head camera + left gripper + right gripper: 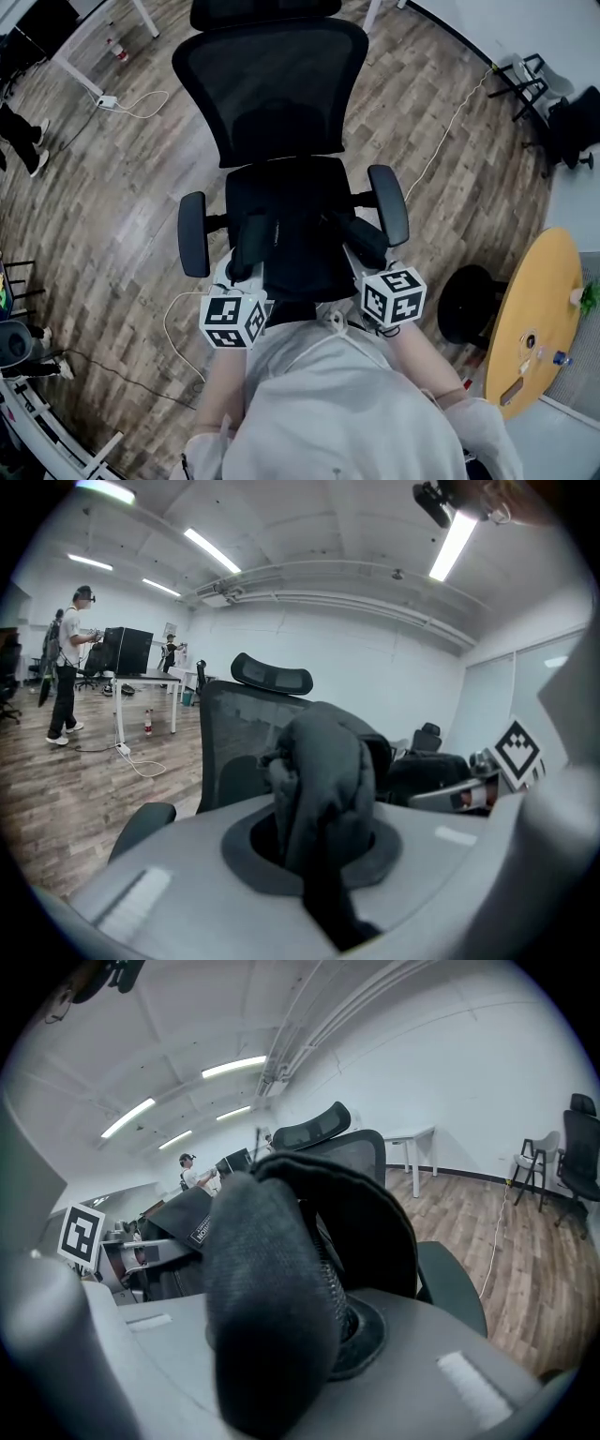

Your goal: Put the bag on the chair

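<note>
Progress, L to R: left gripper [317, 850] has its jaws clenched on a bunched fold of the bag [298, 246], w/ fabric wedged between the 2 pads & rising straight ahead of them. The bag body hangs ahead of & between both sets of jaws, right over the seat of the chair [272, 89]. Right gripper [281, 1335] is likewise clamped, pinching a padded strap [267, 1279] that fills the gap & arches up over the jaw tips. So pick-up & carry look done & the bag is at the chair. Can't tell if its base bears on the seat: black on black in head view. Left to do, I'd judge: settle it down, check it sits steady, release both grips, pull back. Materials, L to R: the fold in the left jaws is soft, matte dark-grey woven cloth, creased & limp, w/ a thin tail dropping below the pads. Chair beyond the jaws has a see-thru black mesh backrest, a curved headrest [272, 674] on top & 2 smooth rounded armrests flanking a black seat. The strap in the right jaws is thick & spongy-looking, w/ a fine mesh face & a ribbed edge. A white label [199, 1230] sits on a flat bag panel left of the right jaws. Floor [112, 216]: grey-brown wood-look planks.
</note>
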